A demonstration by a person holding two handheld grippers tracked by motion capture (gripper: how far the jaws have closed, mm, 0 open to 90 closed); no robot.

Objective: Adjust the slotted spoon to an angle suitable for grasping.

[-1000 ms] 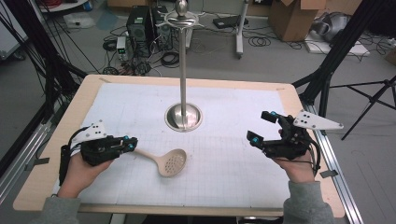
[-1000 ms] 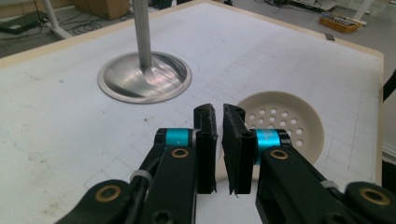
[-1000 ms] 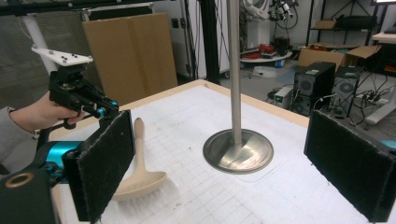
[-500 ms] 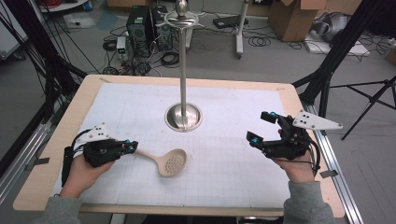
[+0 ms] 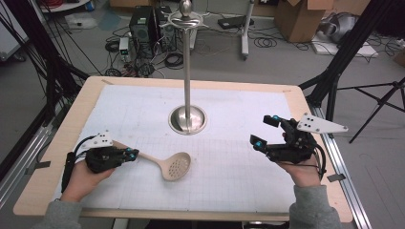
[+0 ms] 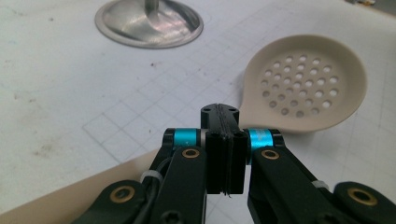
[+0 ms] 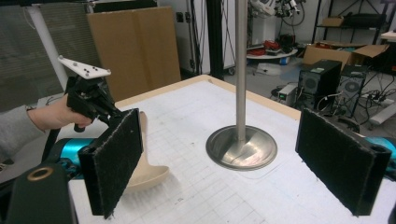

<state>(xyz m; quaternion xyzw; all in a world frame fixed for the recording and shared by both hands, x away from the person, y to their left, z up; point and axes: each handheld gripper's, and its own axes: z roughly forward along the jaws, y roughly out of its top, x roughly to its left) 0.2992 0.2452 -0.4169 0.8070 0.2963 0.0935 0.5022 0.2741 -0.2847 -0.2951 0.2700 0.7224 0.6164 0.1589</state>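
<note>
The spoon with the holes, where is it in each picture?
High view: the spoon lies low and left of middle.
Left gripper view: its holed bowl sits at upper right.
Right gripper view: it lies at lower left, behind a black pad.
Shared landmark: the metal pole's round base.

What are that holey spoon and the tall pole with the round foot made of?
The slotted spoon looks like matte beige plastic, or possibly silicone: even colour, no shine, neat moulded holes. The pole stand looks like polished metal, probably steel: its round base mirrors the light and shows streaky reflections.
</note>
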